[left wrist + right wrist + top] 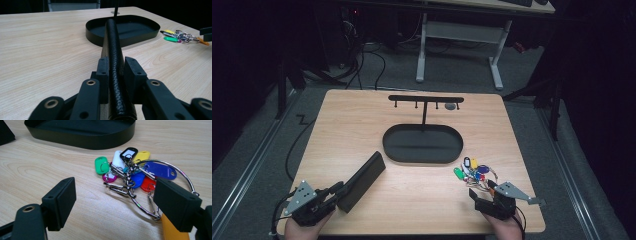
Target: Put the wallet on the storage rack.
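A long black leather case (362, 180) stands on its edge at the table's front left, pointing toward the oval black tray (422, 159). My left gripper (339, 190) holds the case's near end. In the left gripper view the pads of my left gripper (116, 67) lie against both sides of the case (113, 37). A bunch of coloured key tags on a wire ring (474, 172) lies at the front right. My right gripper (482, 190) stands open just short of it. In the right gripper view the right gripper (115, 195) has its jaws wide apart, with the near loop of the key bunch (130, 173) between them, untouched.
A black T-shaped hook rack (425, 98) rises from the far side of the tray. The tray wall (125, 41) sits just beyond the case's far end, and its rim (82, 142) lies behind the keys. Bare wood lies between the case and the keys.
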Demonstrator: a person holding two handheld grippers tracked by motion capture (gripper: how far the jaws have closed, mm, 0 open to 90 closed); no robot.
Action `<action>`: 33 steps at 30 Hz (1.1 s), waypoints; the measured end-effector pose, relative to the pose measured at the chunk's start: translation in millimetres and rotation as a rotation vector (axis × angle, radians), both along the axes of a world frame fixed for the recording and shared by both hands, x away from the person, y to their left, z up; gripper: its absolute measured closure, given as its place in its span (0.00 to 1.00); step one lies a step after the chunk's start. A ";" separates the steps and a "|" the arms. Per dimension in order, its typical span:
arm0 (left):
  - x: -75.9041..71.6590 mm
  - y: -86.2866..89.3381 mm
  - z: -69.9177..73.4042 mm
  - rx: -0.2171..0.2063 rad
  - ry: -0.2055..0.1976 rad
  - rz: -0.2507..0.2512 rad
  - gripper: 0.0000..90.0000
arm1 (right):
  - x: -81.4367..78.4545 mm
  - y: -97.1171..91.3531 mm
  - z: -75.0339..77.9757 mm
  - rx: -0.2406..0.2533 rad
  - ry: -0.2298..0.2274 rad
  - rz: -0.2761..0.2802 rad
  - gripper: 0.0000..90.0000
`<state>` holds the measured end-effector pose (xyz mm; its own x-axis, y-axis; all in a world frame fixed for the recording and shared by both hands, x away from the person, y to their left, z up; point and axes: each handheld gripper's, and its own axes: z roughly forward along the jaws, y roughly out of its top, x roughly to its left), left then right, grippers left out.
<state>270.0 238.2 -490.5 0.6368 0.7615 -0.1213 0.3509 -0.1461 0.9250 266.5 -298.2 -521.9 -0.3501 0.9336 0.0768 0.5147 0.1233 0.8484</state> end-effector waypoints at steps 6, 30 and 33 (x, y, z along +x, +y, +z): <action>0.1 -4.7 -2.3 0.040 0.017 -0.016 0.76 | 0.1 -0.2 -0.1 0.000 0.001 0.001 0.21; -2.5 -23.7 -5.9 0.246 0.001 -0.030 0.63 | 1.0 -0.1 -0.6 -0.004 0.003 0.008 0.21; -1.4 -24.2 -5.3 0.255 0.010 -0.049 0.64 | 1.1 0.2 -1.0 -0.007 0.009 0.008 0.21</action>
<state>268.6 214.1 -495.8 0.6736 0.7363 0.0646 0.3464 -0.3917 0.8524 267.7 -298.0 -523.0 -0.3570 0.9313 0.0729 0.5212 0.1338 0.8429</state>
